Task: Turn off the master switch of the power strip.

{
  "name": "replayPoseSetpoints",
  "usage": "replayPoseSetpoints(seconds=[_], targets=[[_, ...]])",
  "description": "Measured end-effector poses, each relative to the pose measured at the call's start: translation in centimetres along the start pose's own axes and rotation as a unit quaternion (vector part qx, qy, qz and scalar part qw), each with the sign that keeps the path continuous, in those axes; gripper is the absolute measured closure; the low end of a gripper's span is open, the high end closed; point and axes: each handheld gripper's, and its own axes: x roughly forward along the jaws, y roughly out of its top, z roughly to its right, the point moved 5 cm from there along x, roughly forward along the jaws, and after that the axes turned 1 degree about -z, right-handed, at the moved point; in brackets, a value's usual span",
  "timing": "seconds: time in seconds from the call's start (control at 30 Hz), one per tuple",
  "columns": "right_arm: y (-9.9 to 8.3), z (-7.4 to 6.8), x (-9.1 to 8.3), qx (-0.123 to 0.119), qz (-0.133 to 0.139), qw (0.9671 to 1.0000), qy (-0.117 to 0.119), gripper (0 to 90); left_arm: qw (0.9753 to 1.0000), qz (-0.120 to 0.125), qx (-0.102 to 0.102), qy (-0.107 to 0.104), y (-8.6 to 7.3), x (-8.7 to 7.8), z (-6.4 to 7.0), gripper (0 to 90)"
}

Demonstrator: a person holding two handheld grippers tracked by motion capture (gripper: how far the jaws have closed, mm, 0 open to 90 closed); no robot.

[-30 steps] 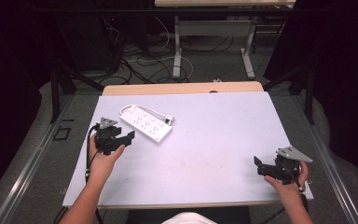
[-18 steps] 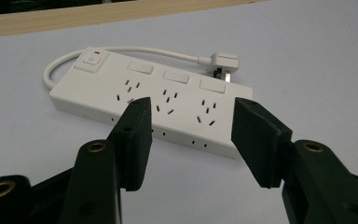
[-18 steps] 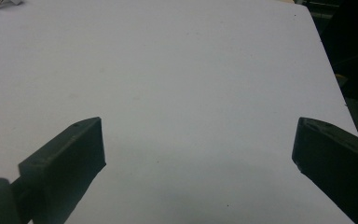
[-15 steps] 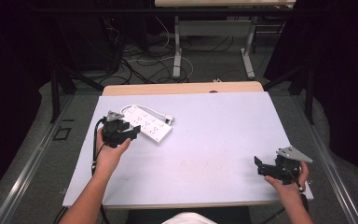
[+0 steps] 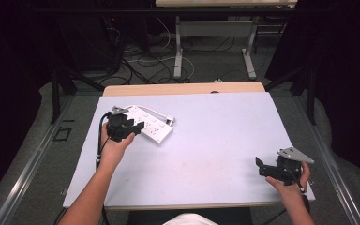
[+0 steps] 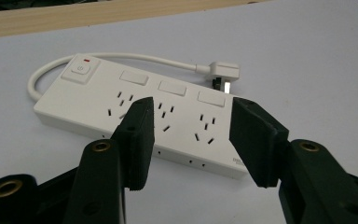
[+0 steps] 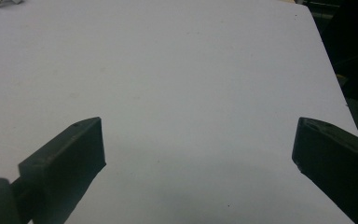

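Note:
A white power strip [image 5: 152, 127] [image 6: 140, 116] with a red-marked switch, three socket groups and a short white cable lies at the table's far left. Its plug [image 6: 223, 73] [image 5: 169, 119] rests on the table beside it. My left gripper [image 5: 130, 126] [image 6: 191, 140] hovers open just over the strip's near edge, jaws apart with the middle sockets showing between them. My right gripper [image 5: 261, 167] [image 7: 198, 154] is held open low over bare table near the front right corner, with nothing between its jaws.
The pale grey table top [image 5: 215, 136] has a wooden strip [image 5: 183, 88] along its far edge. Beyond it stand desk legs [image 5: 178, 56] and loose cables [image 5: 140, 61] on the floor. Dark curtains close both sides.
My left gripper has moved forward and to the right, from the table's left side up to the power strip. The right gripper has stayed in place.

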Motion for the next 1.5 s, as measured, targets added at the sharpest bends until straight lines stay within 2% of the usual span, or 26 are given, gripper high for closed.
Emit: replayPoseSetpoints(seconds=[0.07,0.17,0.6,0.7,0.9,1.13,1.27,1.33,1.4,1.43,1.47,1.5], targets=[[0.0,0.0,0.0,0.0,-0.001,1.0,0.0,1.8,1.0,-0.002,0.009,0.002,0.3,0.2,0.1,52.3],[0.0,0.0,0.0,-0.001,0.0,1.0,-0.001,1.8,0.9999,-0.006,0.01,0.001,0.7,0.4,0.3,53.5],[0.0,-0.2,0.3,0.002,0.005,1.0,-0.001,1.8,0.9999,-0.01,-0.009,0.0,2.5,1.3,0.3,63.5],[0.0,-0.2,0.3,-0.002,0.002,1.0,0.003,1.8,0.9998,-0.012,-0.017,0.0,2.9,1.6,0.1,64.7],[-0.1,-0.3,0.3,-0.001,0.001,1.0,0.003,1.8,0.9998,-0.013,-0.016,0.004,3.5,1.9,-0.5,67.7],[-0.1,-0.1,0.4,0.002,-0.006,1.0,0.0,1.8,0.9995,-0.019,-0.024,0.01,4.4,2.2,-1.4,71.5],[-0.1,-0.1,0.6,-0.001,0.002,1.0,-0.002,1.8,0.9992,-0.027,-0.025,0.015,4.8,2.4,-2.0,75.4],[-0.2,-0.3,0.5,0.003,-0.007,1.0,-0.002,1.8,0.9989,-0.035,-0.029,0.015,5.0,2.5,-2.2,77.8],[-0.1,-0.2,0.6,0.001,0.001,1.0,-0.004,1.8,0.9987,-0.038,-0.031,0.014,5.1,2.8,-2.3,77.9],[-0.2,-0.2,0.4,-0.003,-0.007,1.0,-0.003,1.8,0.9984,-0.047,-0.028,0.017,5.2,2.8,-2.4,79.8],[-0.2,-0.2,0.4,-0.003,-0.007,1.0,-0.003,1.8,0.9984,-0.041,-0.036,0.016,5.3,3.0,-2.4,79.8],[-0.2,-0.3,0.4,0.001,-0.008,1.0,-0.002,1.8,0.9983,-0.045,-0.034,0.016,5.4,3.0,-2.6,82.3]])
